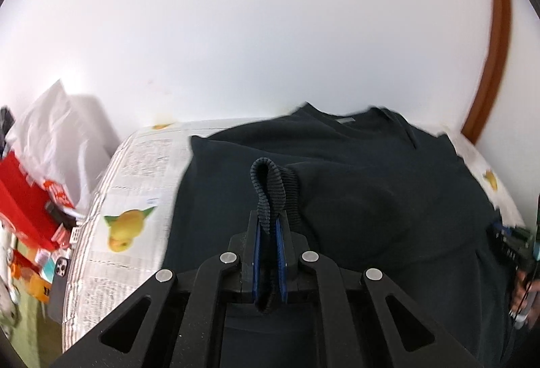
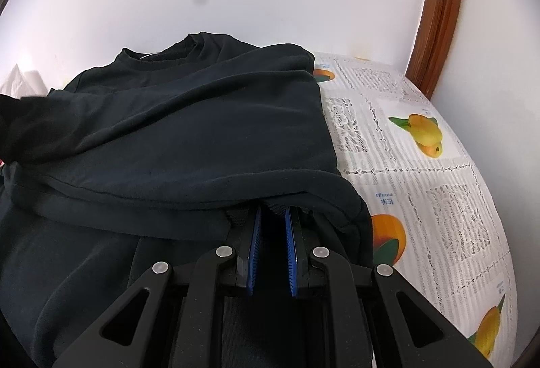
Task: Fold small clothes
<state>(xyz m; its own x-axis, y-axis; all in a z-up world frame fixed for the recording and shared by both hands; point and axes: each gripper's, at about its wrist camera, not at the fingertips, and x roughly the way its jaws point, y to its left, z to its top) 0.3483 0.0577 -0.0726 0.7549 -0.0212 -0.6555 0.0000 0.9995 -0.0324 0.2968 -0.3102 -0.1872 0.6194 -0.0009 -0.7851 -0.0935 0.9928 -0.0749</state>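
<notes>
A dark navy sweatshirt [image 1: 371, 172] lies on a table, neckline toward the wall. My left gripper [image 1: 269, 222] is shut on a ribbed sleeve cuff [image 1: 270, 185], which loops up above the blue pads, lifted over the body of the garment. In the right wrist view the sweatshirt [image 2: 189, 131] has a sleeve folded across it. My right gripper [image 2: 273, 216] sits at the garment's near right side, its tips tucked under that fold and shut on a ribbed edge [image 2: 274, 208] of the sweatshirt. The right gripper [image 1: 509, 243] also shows at the far right of the left wrist view.
A white tablecloth [image 2: 422, 199] printed with mangoes and oranges covers the table. Left of the table are a red box [image 1: 23, 199], a white plastic bag [image 1: 57, 138] and a dark phone [image 1: 60, 287]. A wooden door frame [image 2: 438, 13] stands at the right.
</notes>
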